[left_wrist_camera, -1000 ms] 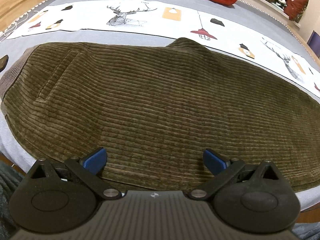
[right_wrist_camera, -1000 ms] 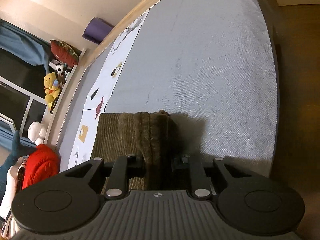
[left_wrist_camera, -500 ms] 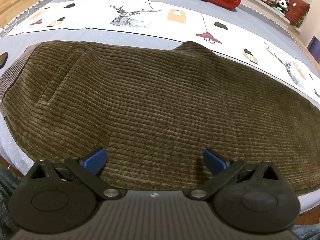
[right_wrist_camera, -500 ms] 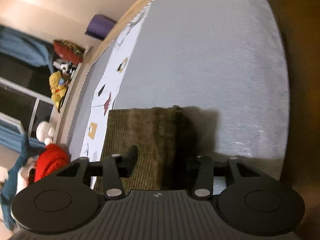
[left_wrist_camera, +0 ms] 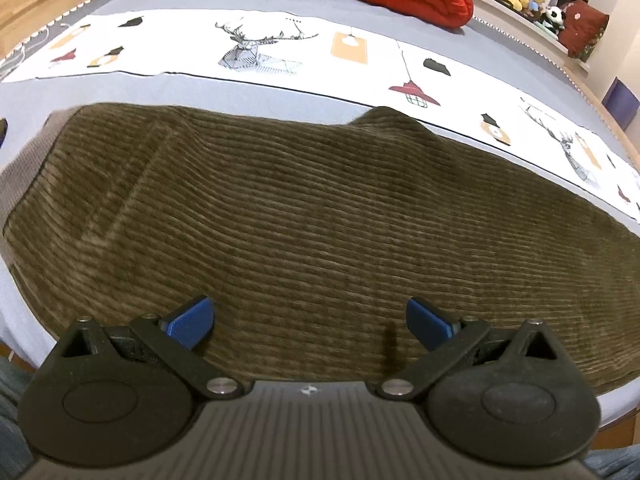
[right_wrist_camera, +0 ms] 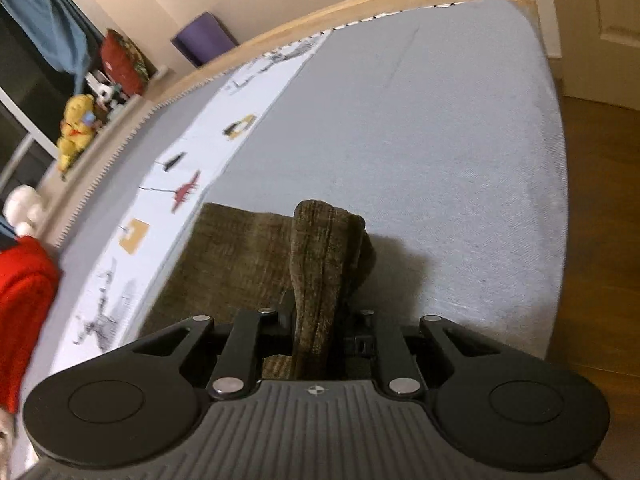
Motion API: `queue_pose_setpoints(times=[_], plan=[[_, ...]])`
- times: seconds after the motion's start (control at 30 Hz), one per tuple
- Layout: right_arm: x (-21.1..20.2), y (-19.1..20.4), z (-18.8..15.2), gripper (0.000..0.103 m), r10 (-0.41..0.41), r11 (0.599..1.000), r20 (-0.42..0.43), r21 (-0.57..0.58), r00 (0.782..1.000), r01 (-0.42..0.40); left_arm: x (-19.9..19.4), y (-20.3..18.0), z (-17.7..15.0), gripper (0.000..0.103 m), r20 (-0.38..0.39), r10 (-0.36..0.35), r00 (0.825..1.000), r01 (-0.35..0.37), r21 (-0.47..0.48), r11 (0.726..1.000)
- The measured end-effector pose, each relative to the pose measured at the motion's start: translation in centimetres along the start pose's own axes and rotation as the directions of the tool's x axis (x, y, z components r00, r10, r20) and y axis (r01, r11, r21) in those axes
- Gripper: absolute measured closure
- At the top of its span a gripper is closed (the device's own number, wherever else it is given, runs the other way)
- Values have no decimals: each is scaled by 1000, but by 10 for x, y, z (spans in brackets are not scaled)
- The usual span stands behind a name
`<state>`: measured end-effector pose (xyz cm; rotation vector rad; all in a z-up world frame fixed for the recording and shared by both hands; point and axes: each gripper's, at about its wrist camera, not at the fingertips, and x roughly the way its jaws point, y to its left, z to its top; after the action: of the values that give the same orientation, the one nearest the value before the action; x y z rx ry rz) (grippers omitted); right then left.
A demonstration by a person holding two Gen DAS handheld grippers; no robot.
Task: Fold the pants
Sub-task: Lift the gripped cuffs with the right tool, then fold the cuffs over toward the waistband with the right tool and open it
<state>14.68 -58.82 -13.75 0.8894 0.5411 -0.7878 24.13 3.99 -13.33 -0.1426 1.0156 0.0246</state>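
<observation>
The right gripper (right_wrist_camera: 320, 320) is closing, its jaws pinching a bunched fold of the brown corduroy pants (left_wrist_camera: 320, 216). The left gripper (left_wrist_camera: 308, 320) hovers spread wide above the pants, which lie flat on the bed (right_wrist_camera: 420, 128).
</observation>
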Motion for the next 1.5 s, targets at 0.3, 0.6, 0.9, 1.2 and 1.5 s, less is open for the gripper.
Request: queue_pose_setpoints(times=[0.3,0.6,0.9,1.2,1.5], plan=[[-2,11,-8,86,-19,1000,51,-10,999,20,13,17,19,0,118,92,989,-103,87,991],[-5,24,-12,86,-33,997,68,-63,997,38,18,35,23,0,78,53,995,-56,27,998],[-7,25,-18,86,-22,997,89,-75,996,28,15,34,15,0,106,81,991,-89,76,993],[-6,13,-15,86,0,1000,80,-30,997,3,17,32,15,0,106,88,990,-96,74,993],[3,-5,-10,86,-1,999,48,48,999,-2,21,26,17,0,102,121,987,-129,81,988]])
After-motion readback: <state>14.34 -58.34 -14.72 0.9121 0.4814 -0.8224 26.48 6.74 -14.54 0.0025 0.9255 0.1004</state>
